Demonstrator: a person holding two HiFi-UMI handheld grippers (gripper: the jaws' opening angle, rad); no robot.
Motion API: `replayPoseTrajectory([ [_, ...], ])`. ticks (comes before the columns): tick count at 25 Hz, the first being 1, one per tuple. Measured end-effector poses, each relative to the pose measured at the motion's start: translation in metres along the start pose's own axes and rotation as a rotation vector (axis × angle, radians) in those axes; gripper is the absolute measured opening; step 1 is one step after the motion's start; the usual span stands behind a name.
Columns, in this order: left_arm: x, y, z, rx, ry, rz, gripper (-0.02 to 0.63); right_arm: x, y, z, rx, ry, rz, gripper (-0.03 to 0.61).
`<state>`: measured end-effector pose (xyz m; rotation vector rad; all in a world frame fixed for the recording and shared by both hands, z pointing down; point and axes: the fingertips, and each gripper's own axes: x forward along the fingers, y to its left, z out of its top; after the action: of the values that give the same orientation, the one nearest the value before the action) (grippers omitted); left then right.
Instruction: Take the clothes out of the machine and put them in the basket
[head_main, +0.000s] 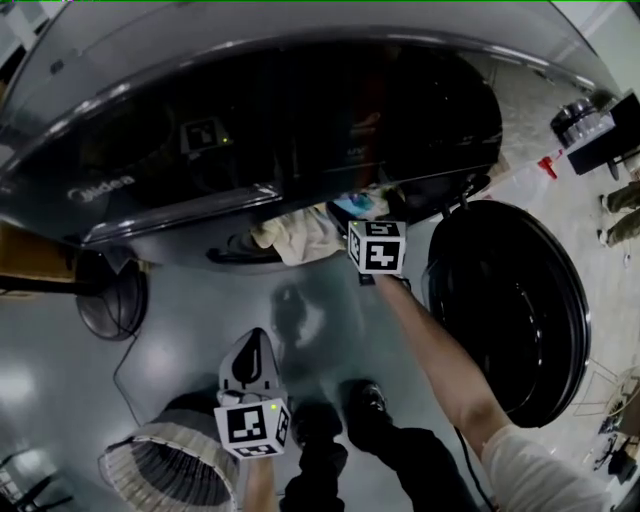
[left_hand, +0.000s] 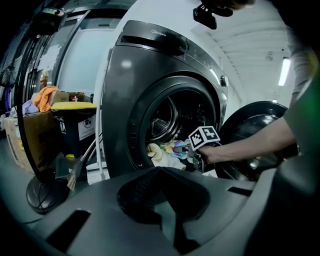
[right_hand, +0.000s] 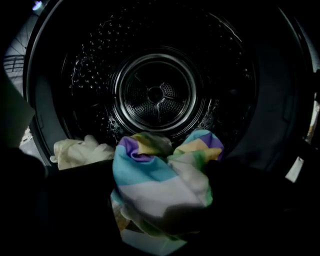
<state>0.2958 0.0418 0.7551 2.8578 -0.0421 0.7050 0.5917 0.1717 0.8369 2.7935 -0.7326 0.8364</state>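
Note:
The grey washing machine (head_main: 250, 110) stands with its round door (head_main: 510, 310) swung open to the right. A cream cloth (head_main: 298, 236) and a pastel striped cloth (right_hand: 150, 192) lie at the lip of the drum (right_hand: 156, 92). My right gripper (right_hand: 160, 172) is at the drum mouth with its jaws spread wide, open, either side of the striped cloth. In the head view its marker cube (head_main: 378, 247) hides the jaws. My left gripper (head_main: 250, 352) hangs low over the woven basket (head_main: 165, 465), jaws drawn to a point, shut and empty.
A round black fan base (head_main: 110, 298) sits on the floor left of the machine. A cardboard box (left_hand: 25, 140) with clothes and a black bin (left_hand: 75, 127) stand beside it. The person's dark shoes (head_main: 365, 400) are in front of the open door.

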Motion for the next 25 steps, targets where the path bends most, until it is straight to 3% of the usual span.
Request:
replayPoseTrajectory([
  [7,0.004,0.007,-0.003,-0.004,-0.021,0.009,0.017,0.007,0.0,-0.014,0.044,0.019,0.046,0.541],
  [9,0.004,0.008,-0.003,-0.006,-0.024,0.011,0.017,0.006,0.004,-0.014,0.047,0.026,0.077,0.473],
  [11,0.003,0.007,-0.002,-0.005,-0.028,0.011,0.017,0.004,0.01,-0.016,0.056,0.037,0.116,0.356],
  [17,0.003,0.01,0.002,0.007,-0.032,0.016,0.017,-0.002,0.008,-0.007,0.067,0.051,0.146,0.187],
  [25,-0.007,0.002,0.027,0.028,-0.044,-0.001,0.017,-0.052,0.003,0.045,0.012,-0.066,0.128,0.149],
])
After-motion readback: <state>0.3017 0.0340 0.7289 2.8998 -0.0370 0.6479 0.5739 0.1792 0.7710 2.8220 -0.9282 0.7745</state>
